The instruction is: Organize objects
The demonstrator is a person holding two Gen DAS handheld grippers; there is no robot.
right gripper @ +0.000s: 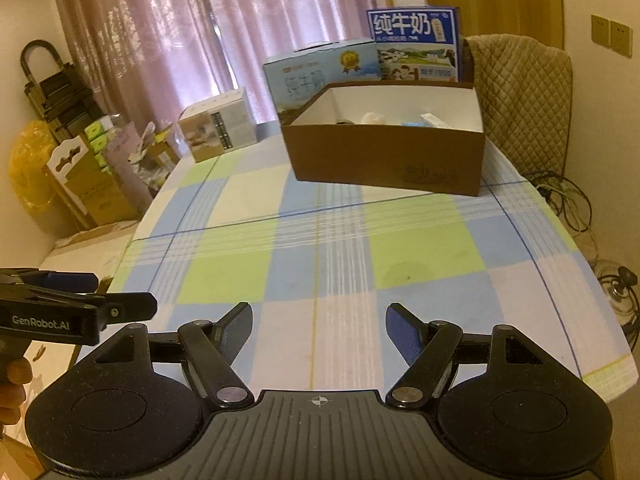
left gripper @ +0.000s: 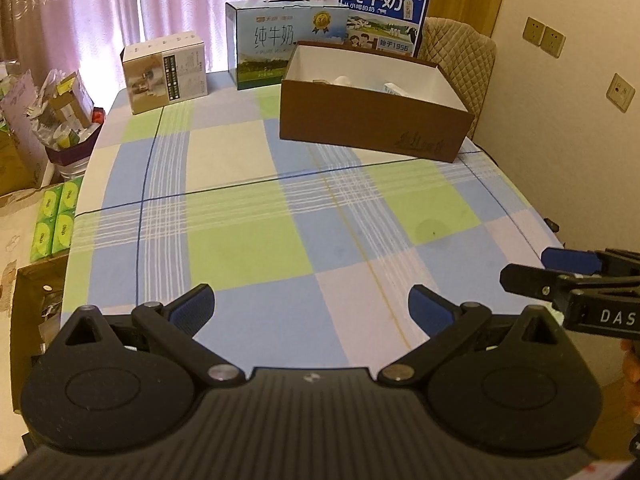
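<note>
An open brown cardboard box [left gripper: 372, 128] with a white inside stands at the far right of the checked tablecloth [left gripper: 248, 208]; it also shows in the right wrist view [right gripper: 384, 156]. Small white and light blue items [right gripper: 400, 119] lie in it, mostly hidden by its wall. My left gripper [left gripper: 311, 306] is open and empty above the near table edge. My right gripper [right gripper: 319, 328] is open and empty beside it. Each gripper shows at the edge of the other's view, the right one in the left wrist view [left gripper: 568, 276] and the left one in the right wrist view [right gripper: 76, 300].
Two milk cartons [left gripper: 280, 48] [left gripper: 384, 12] and a beige box [left gripper: 166, 72] stand along the far table edge. A quilted chair [left gripper: 460, 52] is behind the brown box. Boxes and clutter [left gripper: 52, 120] crowd the floor left of the table; cables [right gripper: 568, 204] lie at the right.
</note>
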